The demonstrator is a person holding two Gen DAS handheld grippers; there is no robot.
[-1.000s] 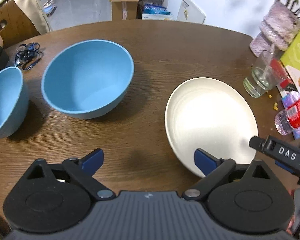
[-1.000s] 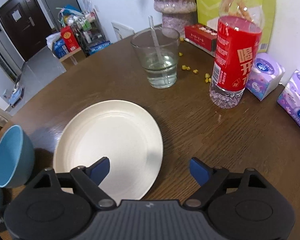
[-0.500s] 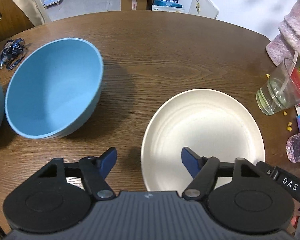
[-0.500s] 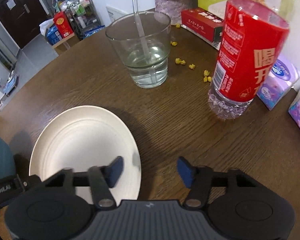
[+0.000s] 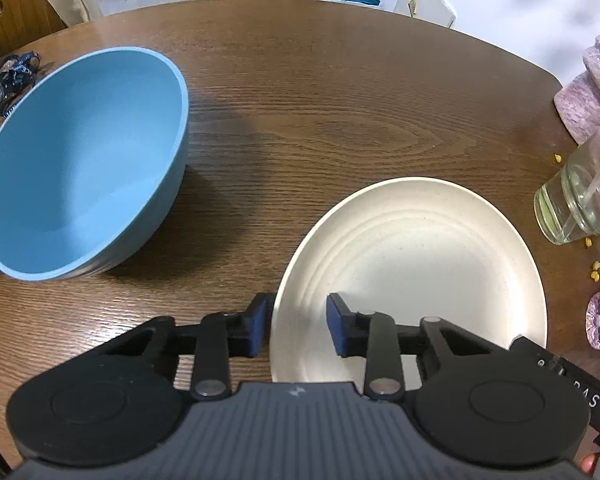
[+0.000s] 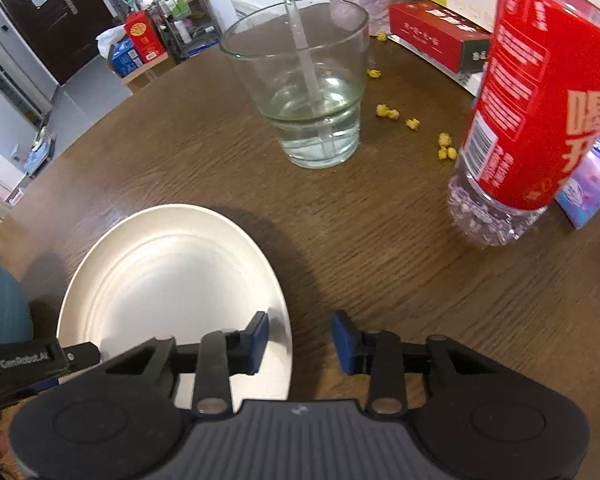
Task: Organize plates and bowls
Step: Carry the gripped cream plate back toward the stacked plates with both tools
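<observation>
The cream plate [image 5: 412,264] lies flat on the brown wooden tabletop [image 5: 320,100], and every other place here is given from it.

The left hand-held gripper [image 5: 296,326] straddles the plate's near left rim: one blue pad sits just outside the rim over the wood, the other over the plate's inner surface. Its jaws are closing with the rim between them, and a gap still shows between the pads and the plate. The right hand-held gripper [image 6: 300,340] straddles the plate's near right rim [image 6: 168,276] in the same way, one pad over the plate and the other over bare wood. Its jaws are also closing around the rim, with the pads not yet pressing on it.

To the plate's left, a little apart from it, stands a large blue bowl [image 5: 80,160], upright and empty. Beyond that bowl, at the tabletop's far left edge, lies a blue lanyard [image 5: 12,76].

To the plate's right and slightly farther back stands a clear glass [image 6: 300,92] holding some water and a clear stirring rod. Small yellow crumbs [image 6: 412,124] lie beside the glass. A red-labelled plastic bottle [image 6: 520,128] stands farther right of the plate, and a red box [image 6: 436,36] lies behind the bottle.
</observation>
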